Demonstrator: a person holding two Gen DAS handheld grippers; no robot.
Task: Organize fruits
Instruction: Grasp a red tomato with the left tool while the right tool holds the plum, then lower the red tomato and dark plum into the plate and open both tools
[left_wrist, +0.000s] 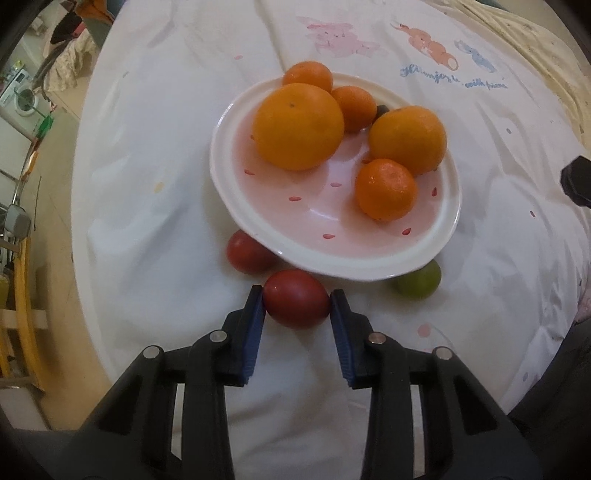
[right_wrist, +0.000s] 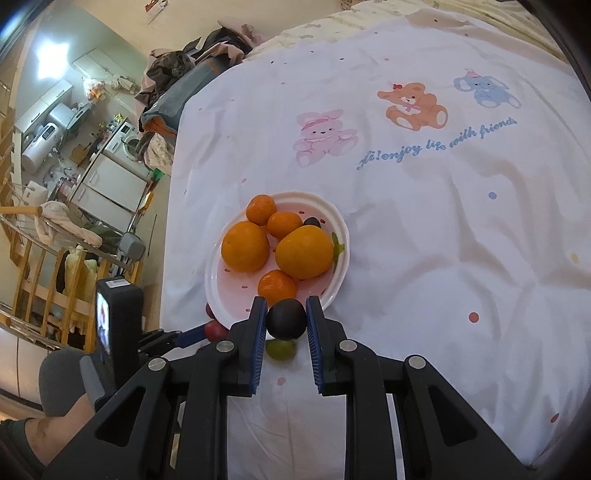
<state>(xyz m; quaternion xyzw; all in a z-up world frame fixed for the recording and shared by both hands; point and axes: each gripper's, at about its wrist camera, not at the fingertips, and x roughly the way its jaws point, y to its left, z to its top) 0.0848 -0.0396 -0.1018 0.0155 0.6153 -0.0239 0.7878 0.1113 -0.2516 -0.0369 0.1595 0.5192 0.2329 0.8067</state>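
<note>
A pink-and-white plate (left_wrist: 369, 254) sits on a white printed sheet and holds several oranges (left_wrist: 297, 125) and a small dark fruit (left_wrist: 382, 110). My left gripper (left_wrist: 296, 301) is shut on a red fruit (left_wrist: 296, 303) just in front of the plate. A second red fruit (left_wrist: 246, 252) and a green fruit (left_wrist: 419, 281) lie at the plate's near rim. My right gripper (right_wrist: 286, 318) is shut on a dark plum (right_wrist: 286, 319), held above the plate's (right_wrist: 341, 258) near edge. The green fruit (right_wrist: 280, 349) shows below it.
The sheet's left edge drops to a floor with a wooden railing (right_wrist: 44, 288) and appliances (right_wrist: 118, 170). A clothes pile (right_wrist: 192, 66) lies at the far left corner. The left gripper's body (right_wrist: 118, 314) is at the lower left in the right wrist view.
</note>
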